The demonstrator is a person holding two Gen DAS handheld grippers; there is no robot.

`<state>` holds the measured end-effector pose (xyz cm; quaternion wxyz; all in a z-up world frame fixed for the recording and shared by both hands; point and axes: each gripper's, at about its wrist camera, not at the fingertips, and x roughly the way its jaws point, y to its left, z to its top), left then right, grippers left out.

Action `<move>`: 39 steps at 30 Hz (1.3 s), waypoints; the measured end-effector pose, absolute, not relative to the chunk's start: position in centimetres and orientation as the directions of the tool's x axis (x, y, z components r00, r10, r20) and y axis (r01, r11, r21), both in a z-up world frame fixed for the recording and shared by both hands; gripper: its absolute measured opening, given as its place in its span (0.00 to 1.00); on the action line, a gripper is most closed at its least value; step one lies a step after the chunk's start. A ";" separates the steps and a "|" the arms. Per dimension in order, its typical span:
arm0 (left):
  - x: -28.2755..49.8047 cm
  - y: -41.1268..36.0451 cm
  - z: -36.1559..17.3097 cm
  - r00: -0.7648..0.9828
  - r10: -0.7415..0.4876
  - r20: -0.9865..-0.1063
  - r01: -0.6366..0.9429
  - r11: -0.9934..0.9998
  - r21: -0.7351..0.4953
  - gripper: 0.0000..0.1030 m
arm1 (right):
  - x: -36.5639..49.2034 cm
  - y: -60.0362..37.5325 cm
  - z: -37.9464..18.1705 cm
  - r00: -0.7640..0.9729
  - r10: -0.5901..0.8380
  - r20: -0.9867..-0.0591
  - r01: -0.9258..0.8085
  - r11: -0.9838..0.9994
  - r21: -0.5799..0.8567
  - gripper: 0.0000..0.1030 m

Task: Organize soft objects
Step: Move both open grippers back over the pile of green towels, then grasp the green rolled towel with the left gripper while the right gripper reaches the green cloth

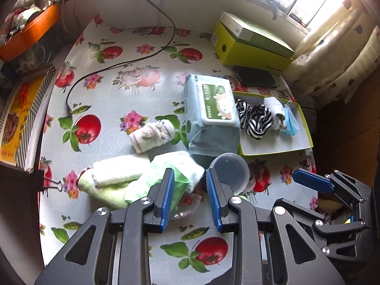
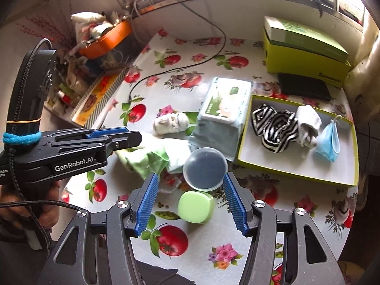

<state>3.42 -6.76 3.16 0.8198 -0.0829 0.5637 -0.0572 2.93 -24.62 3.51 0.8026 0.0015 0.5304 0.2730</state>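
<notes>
striped socks (image 2: 275, 128), a white sock (image 2: 307, 124) and a mask (image 2: 329, 142) lie in the tray (image 2: 296, 171) by the table's right edge; towels (image 1: 133, 180) and a sock ball (image 1: 152, 135) remain mid-table. left gripper (image 1: 190, 182) and right gripper (image 2: 190, 187) both gape, holding nothing.

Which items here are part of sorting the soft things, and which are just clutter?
Job:
green towels
rolled sock
striped socks
white sock
face mask
open tray box

Lying about:
wipes pack
plastic lid
green case
cable

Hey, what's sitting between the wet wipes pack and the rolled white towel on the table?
A balled pair of white socks lies between the wet wipes pack and the rolled white towel, on the tablecloth; the left wrist view shows it best.
</notes>
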 end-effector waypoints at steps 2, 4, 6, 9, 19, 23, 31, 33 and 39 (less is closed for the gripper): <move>3.3 -6.4 2.9 0.352 -0.185 -0.917 -0.007 0.980 -0.201 0.28 | 2.9 -24.4 3.5 0.283 0.442 -0.851 -0.443 0.847 0.293 0.55; 3.1 -6.1 2.7 0.347 -0.183 -0.920 -0.013 0.980 -0.200 0.28 | 2.9 -24.1 3.5 0.279 0.443 -0.852 -0.448 0.845 0.292 0.55; 3.1 -5.8 2.5 0.345 -0.182 -0.921 -0.018 0.980 -0.200 0.28 | 2.9 -23.9 3.5 0.277 0.444 -0.852 -0.452 0.843 0.292 0.55; 3.0 -5.4 2.4 0.342 -0.180 -0.922 -0.023 0.980 -0.200 0.28 | 3.0 -23.6 3.5 0.275 0.444 -0.853 -0.453 0.842 0.293 0.55; 2.5 -3.0 1.8 0.337 -0.173 -0.925 -0.071 0.975 -0.209 0.28 | 3.1 -22.4 3.4 0.258 0.447 -0.856 -0.474 0.831 0.291 0.56; 2.2 -1.7 1.4 0.334 -0.169 -0.927 -0.101 0.972 -0.213 0.28 | 3.2 -21.5 3.3 0.248 0.449 -0.858 -0.491 0.822 0.288 0.56; 1.5 2.0 0.3 0.324 -0.147 -0.935 -0.190 0.957 -0.217 0.28 | 3.5 -18.6 2.4 0.207 0.448 -0.870 -0.553 0.787 0.274 0.56; 1.3 3.1 -0.2 0.319 -0.143 -0.937 -0.218 0.951 -0.219 0.28 | 3.6 -17.5 1.8 0.190 0.443 -0.876 -0.574 0.774 0.267 0.56; 0.6 6.5 -2.0 0.299 -0.141 -0.944 -0.291 0.928 -0.231 0.28 | 4.2 -14.3 -0.1 0.154 0.414 -0.897 -0.645 0.730 0.226 0.57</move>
